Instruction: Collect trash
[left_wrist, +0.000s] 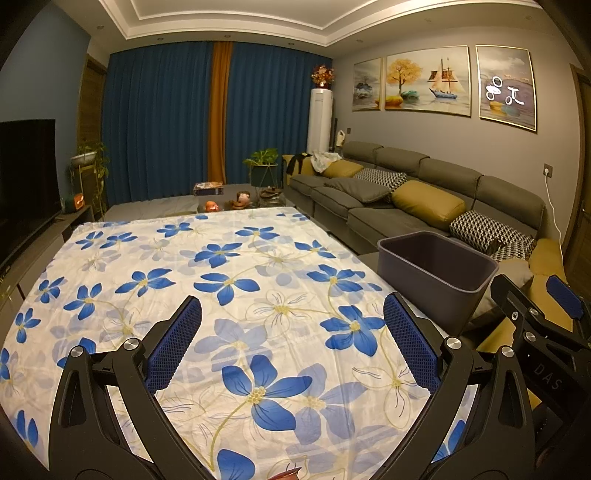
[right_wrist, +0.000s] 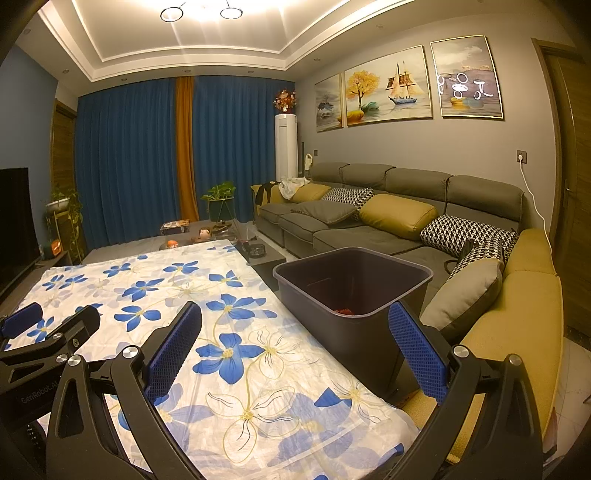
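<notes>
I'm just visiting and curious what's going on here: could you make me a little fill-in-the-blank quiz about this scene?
1. The flowers on the tablecloth are mostly ____.
2. The dark bin stands at the table's ____ side.
3. Both the left hand-held gripper and the right hand-held gripper are ____ and hold nothing.
4. Something ____ lies at the bin's bottom.

Missing words: blue; right; open; red

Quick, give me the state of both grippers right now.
Left gripper: open, holding nothing, above the flowered cloth.
Right gripper: open, holding nothing, near the dark bin.
</notes>
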